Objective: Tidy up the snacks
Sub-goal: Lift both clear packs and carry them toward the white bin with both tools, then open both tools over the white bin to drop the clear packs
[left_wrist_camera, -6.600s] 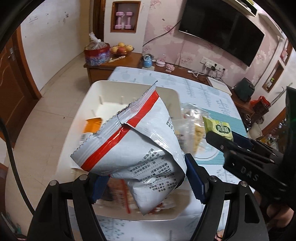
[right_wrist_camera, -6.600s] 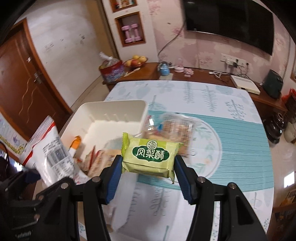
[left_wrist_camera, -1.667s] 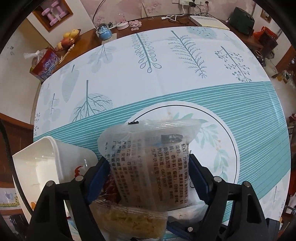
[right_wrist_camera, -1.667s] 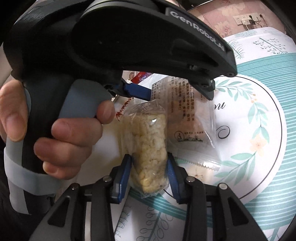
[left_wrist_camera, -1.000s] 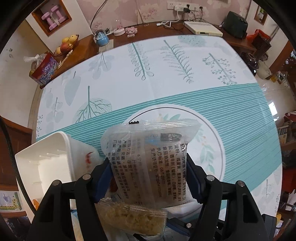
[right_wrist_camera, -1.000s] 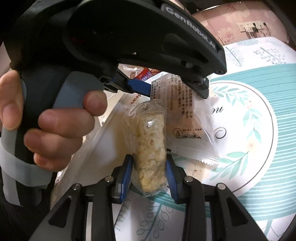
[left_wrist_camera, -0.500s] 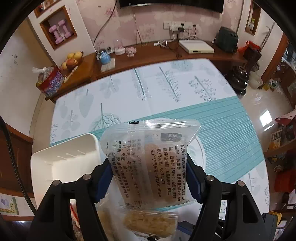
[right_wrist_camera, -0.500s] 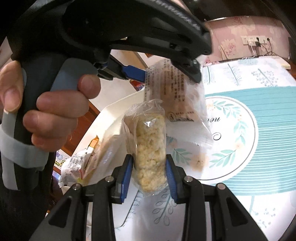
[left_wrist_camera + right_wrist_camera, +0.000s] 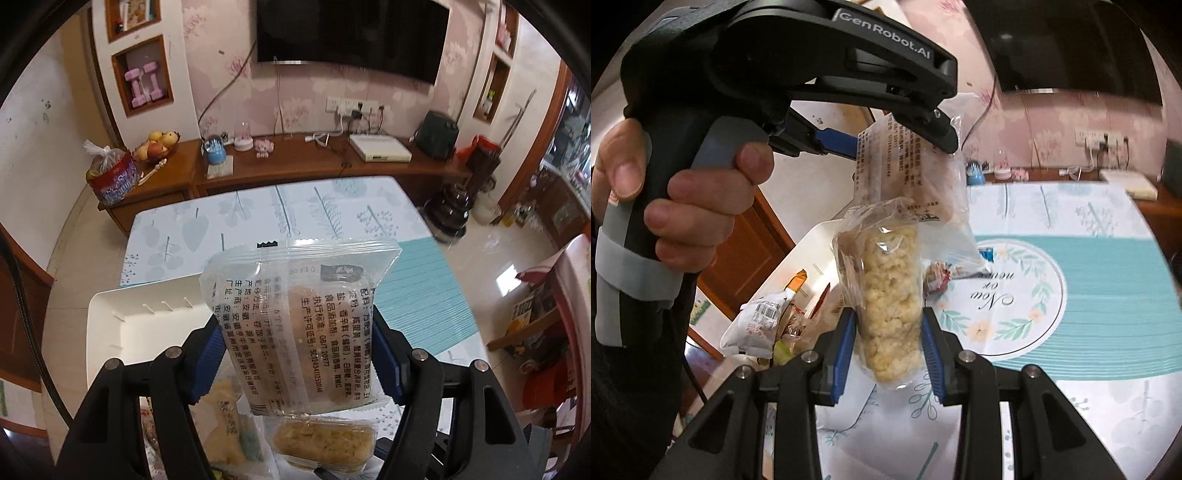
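My left gripper (image 9: pixel 299 358) is shut on a clear snack packet with printed text (image 9: pixel 299 325), held up above the table. It also shows in the right wrist view (image 9: pixel 912 166), hanging from the left gripper (image 9: pixel 905 136). My right gripper (image 9: pixel 888 343) is shut on a clear pack of puffed rice cake (image 9: pixel 890 295), which shows below the packet in the left wrist view (image 9: pixel 325 443). A white bin (image 9: pixel 147 325) holding several snack packs (image 9: pixel 764 317) sits at the table's left edge, below and left of both grippers.
The table has a leaf-print cloth with a teal striped band and round emblem (image 9: pixel 1008 302). A wooden sideboard (image 9: pixel 288 166) with a fruit bowl, a red bag and small items stands beyond. A small red-and-white wrapper (image 9: pixel 938 278) lies near the bin.
Both grippers have risen and tilted up with their snacks, so the views now look across the table toward the wall. The bin now lies lower in both views.
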Demonstrator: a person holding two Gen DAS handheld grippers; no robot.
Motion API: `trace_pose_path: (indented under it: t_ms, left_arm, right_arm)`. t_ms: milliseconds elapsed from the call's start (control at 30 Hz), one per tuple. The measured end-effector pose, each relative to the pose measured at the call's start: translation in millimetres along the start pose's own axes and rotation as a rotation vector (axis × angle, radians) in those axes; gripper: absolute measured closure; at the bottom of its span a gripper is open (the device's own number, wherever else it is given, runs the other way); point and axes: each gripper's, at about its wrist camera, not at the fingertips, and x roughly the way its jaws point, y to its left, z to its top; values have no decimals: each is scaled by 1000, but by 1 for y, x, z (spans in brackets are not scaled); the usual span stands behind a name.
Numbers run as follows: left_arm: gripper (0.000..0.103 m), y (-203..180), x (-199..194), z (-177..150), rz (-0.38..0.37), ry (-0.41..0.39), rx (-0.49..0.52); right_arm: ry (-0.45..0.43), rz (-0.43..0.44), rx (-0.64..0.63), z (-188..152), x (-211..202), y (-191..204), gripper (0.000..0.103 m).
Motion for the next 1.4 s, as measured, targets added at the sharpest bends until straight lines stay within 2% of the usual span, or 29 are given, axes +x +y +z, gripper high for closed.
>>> trace_pose_path:
  t_ms: [200, 367, 667, 1067, 1267, 1400]
  left_arm:
    - [34, 28, -45, -12, 7, -85, -42]
    - [34, 66, -75, -21, 22, -140, -104]
    - [34, 128, -101, -55, 79, -190, -172]
    - [34, 229, -96, -94, 155, -183, -341]
    - [34, 259, -75, -114, 163, -137, -383]
    - [33, 262, -56, -122, 163, -92, -372]
  right_arm:
    - [-10, -48, -108, 6, -16, 33, 68]
    - [-6, -72, -164, 11, -19, 52, 68]
    - [7, -109, -269, 15, -5, 88, 68]
    - [88, -172, -444, 10, 44, 136, 68]
    - [130, -240, -442, 11, 69, 137, 68]
    - [145, -275, -409, 15, 82, 130, 68]
